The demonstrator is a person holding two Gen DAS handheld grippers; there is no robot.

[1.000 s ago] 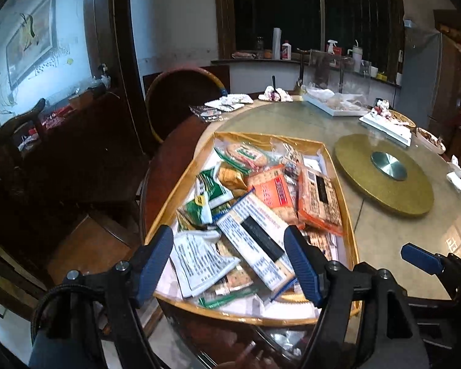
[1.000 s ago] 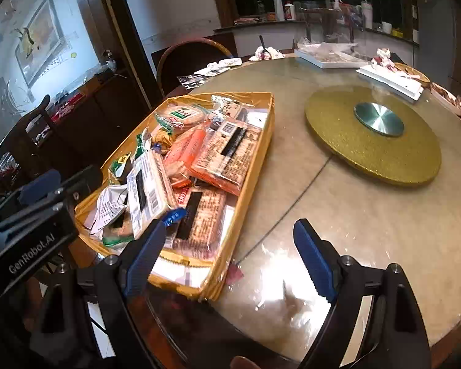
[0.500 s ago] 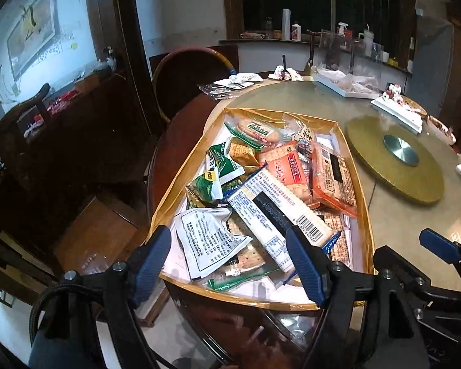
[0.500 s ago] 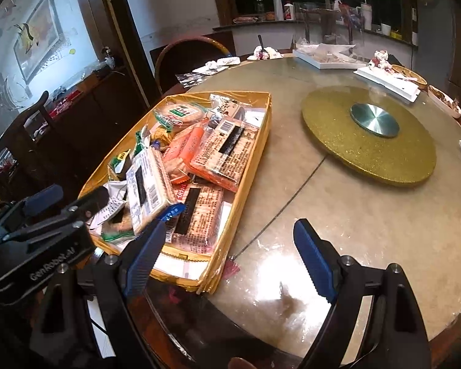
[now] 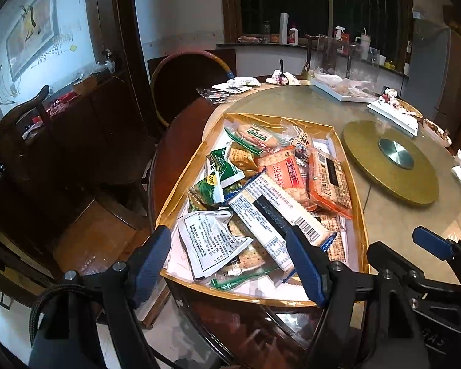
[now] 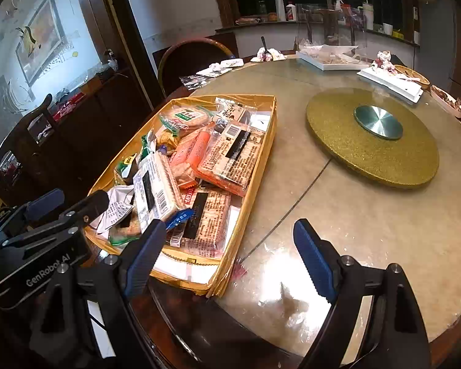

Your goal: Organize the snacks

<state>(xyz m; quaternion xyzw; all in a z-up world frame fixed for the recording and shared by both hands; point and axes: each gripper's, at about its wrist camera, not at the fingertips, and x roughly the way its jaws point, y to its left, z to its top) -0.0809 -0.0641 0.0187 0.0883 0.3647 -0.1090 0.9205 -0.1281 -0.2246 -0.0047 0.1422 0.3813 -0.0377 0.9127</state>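
A shallow gold tray (image 5: 186, 178) (image 6: 259, 169) at the near left of a round table holds several packaged snacks. A white and blue cracker pack (image 5: 276, 212) (image 6: 155, 189) lies on top. An orange biscuit pack (image 5: 330, 180) (image 6: 233, 156) lies toward the tray's right side. A white crumpled wrapper (image 5: 212, 240) lies at the near left corner. My left gripper (image 5: 230, 264) is open and empty, just short of the tray's near edge. My right gripper (image 6: 230, 255) is open and empty over the tray's near right corner.
A gold turntable (image 5: 390, 160) (image 6: 372, 135) sits at the table's middle. White trays (image 6: 390, 83) and dishes stand at the far side. A round-backed chair (image 5: 190, 83) stands behind the tray. A dark sideboard (image 5: 76, 129) and a chair are at the left.
Both grippers have pulled back slightly and risen, so the tray looks a little farther away. Both stay open. The snacks have not moved.
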